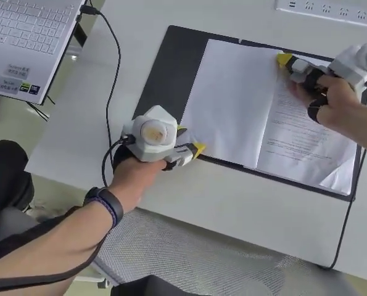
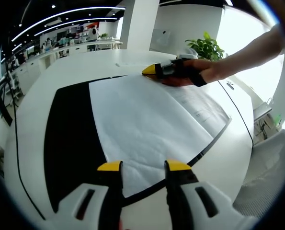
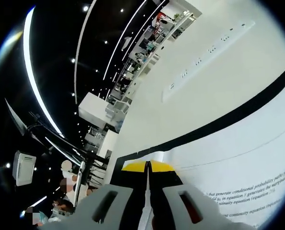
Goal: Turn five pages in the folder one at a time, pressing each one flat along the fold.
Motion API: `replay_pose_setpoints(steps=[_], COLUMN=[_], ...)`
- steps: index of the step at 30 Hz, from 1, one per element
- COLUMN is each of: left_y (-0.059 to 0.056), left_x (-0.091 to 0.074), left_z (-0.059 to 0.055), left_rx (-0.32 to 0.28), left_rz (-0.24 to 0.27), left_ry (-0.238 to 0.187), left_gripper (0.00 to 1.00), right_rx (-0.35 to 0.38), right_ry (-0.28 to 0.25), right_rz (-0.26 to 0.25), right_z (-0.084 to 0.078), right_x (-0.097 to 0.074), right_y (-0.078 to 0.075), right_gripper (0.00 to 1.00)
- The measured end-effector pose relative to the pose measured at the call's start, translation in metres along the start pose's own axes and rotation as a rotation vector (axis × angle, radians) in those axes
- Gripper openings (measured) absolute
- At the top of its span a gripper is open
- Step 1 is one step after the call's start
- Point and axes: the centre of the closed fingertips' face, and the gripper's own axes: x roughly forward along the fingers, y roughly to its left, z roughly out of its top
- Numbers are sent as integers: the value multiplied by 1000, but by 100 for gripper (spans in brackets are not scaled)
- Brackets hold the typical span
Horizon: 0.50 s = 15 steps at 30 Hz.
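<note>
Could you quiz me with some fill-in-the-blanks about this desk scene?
The open folder is coloured ___. The left gripper has its jaws ___. The right gripper has its jaws ___. The page beside the right gripper carries printed ___.
Missing: black; open; shut; text.

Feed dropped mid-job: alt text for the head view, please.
A black folder lies open on a white table, a blank page lying left and a printed page on the right. The right gripper, jaws shut, sits at the pages' top edge near the fold; the left gripper, open, is at the folder's near edge.
</note>
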Motion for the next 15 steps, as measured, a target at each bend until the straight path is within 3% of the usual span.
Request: replay_pose_setpoints(steps=[2, 4, 15], left_y=[0, 0, 1], left_x=[0, 0, 0], left_z=[0, 0, 0], left_rx=[1, -1, -21], left_rz=[0, 2, 12], left_ry=[1, -1, -12], left_gripper=[34, 34, 33], right_rx=[26, 101, 84], right_ry=[-11, -46, -42], right_rz=[-9, -20, -19], right_z=[4, 9, 11], right_x=[4, 5, 8], right_y=[-2, -2, -3], right_gripper=[0, 0, 0])
